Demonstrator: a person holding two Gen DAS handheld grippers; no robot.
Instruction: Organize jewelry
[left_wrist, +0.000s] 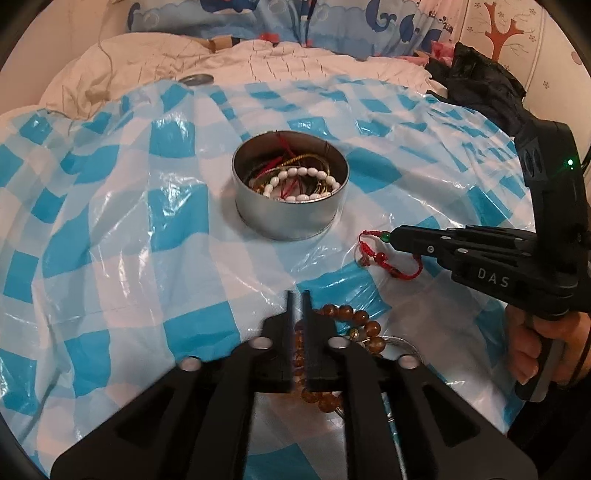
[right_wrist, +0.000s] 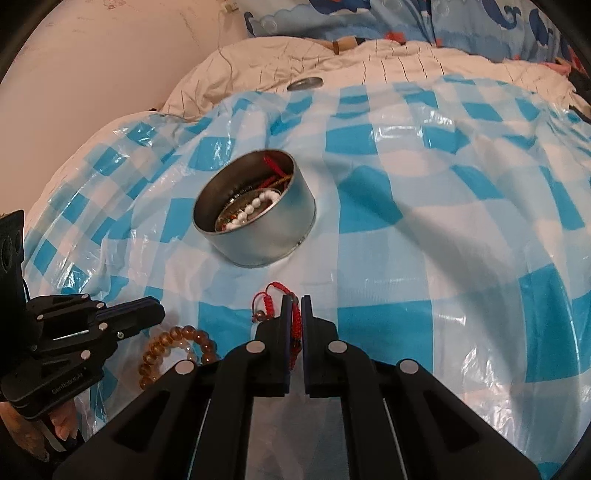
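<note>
One tin (left_wrist: 290, 192); right tool (right_wrist: 295, 297) gripping red bracelet (right_wrist: 295, 321); left tool (left_wrist: 298, 293) nearly closed, empty.

Red cord bracelet (right_wrist: 295, 321) pinched in jaws; amber bead bracelet (right_wrist: 177, 350) beside; tin (right_wrist: 266, 236) holds jewelry.

My left gripper (left_wrist: 299, 295) and right gripper (right_wrist: 294, 299) are matt black plastic with bright metal pins. The tin (left_wrist: 290, 206) at twelve o'clock is smooth brushed metal. The checked sheet (left_wrist: 147, 258) is glossy, crinkled plastic film. The amber beads (left_wrist: 354, 325) look glassy; the red bracelet (right_wrist: 291, 321) is braided cord.
</note>
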